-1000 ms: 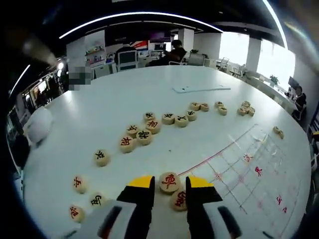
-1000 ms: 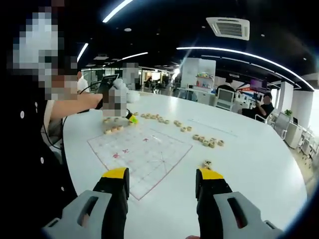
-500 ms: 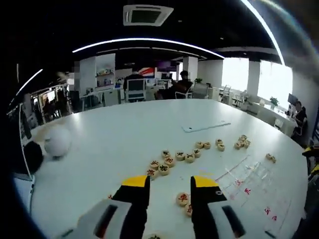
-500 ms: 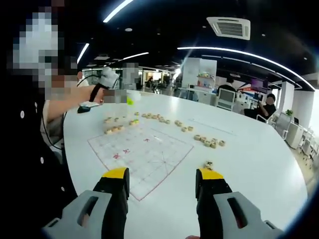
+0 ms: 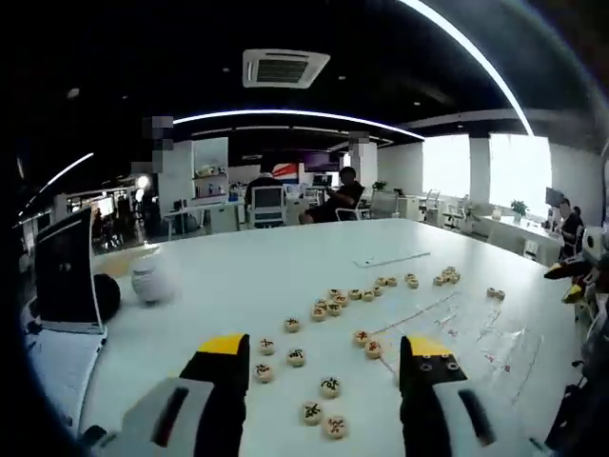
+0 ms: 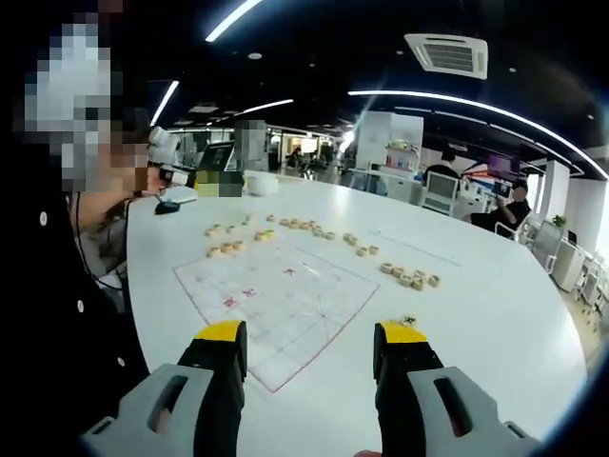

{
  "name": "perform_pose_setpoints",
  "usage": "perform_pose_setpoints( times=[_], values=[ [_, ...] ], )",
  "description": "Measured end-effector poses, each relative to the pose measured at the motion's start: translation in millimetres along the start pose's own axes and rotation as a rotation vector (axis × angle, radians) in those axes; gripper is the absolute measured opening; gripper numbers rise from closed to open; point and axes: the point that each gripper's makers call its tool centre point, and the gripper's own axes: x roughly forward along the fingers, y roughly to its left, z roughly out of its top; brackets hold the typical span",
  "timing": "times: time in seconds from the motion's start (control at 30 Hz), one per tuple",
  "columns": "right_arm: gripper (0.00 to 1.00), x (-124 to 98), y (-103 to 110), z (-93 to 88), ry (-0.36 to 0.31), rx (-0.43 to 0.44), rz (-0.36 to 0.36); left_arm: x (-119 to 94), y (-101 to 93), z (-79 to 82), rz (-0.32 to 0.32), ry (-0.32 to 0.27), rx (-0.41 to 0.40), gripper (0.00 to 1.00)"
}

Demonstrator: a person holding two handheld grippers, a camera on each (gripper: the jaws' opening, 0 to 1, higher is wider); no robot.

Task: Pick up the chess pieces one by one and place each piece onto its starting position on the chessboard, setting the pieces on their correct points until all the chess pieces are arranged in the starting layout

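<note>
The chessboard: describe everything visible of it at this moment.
The chessboard is a thin, clear or white sheet lying flat on the white table, printed with a faint red grid and a few red characters. In the right gripper view it lies ahead of the open right gripper. No chess pieces stand on its grid; they lie scattered beyond its far edges.

Both tools (image 5: 326, 354) (image 6: 309, 335) agape, empty

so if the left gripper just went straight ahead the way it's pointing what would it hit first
Probably the loose chess pieces on the table. The left gripper is open and raised, its jaws framing them, so they look like the first contact; depth is hard to judge, and a shallow path could pass over them.
</note>
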Motion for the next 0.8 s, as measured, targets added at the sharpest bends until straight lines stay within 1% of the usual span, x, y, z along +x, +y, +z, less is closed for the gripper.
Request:
perform_pose_setpoints(
  times=[0.07,0.13,0.17,0.23,0.3,0.47,0.57,0.6,0.67,0.8],
  values=[
    [0.54,1,1,0.5,0.002,-0.002,0.003,-15,2.6,-9.7,0.004,0.014,-0.002,0.69],
    [0.54,3,2,1.1,0.002,-0.003,0.007,-26,3.7,-14.8,0.006,0.016,-0.013,0.70],
    [0.54,3,2,1.3,0.003,-0.005,0.009,-29,3.7,-16.7,0.004,0.019,-0.022,0.70],
    [0.54,5,3,1.8,0.004,-0.007,0.014,-32,1.5,-19.8,-0.002,0.032,-0.015,0.70],
    [0.54,6,4,2.3,0.004,-0.010,0.018,-31,-0.4,-18.6,-0.005,0.036,-0.001,0.70],
    [0.54,4,4,1.7,0.000,-0.008,0.016,-15,-8.4,-3.3,-0.048,0.038,0.016,0.71],
    [0.54,0,2,-1.9,0.002,-0.001,0.006,-1,-10.8,0.4,-0.073,0.079,0.029,0.69],
    [0.54,0,2,-2.5,0.001,0.001,0.004,7,-12.9,2.4,-0.088,0.100,0.045,0.69],
    [0.54,-2,1,-4.1,0.001,0.006,-0.001,19,-13.6,6.6,-0.104,0.123,0.067,0.68],
    [0.54,-6,0,-7.2,-0.003,0.019,-0.015,48,-9.8,11.6,-0.124,0.169,0.080,0.66]
  ],
)
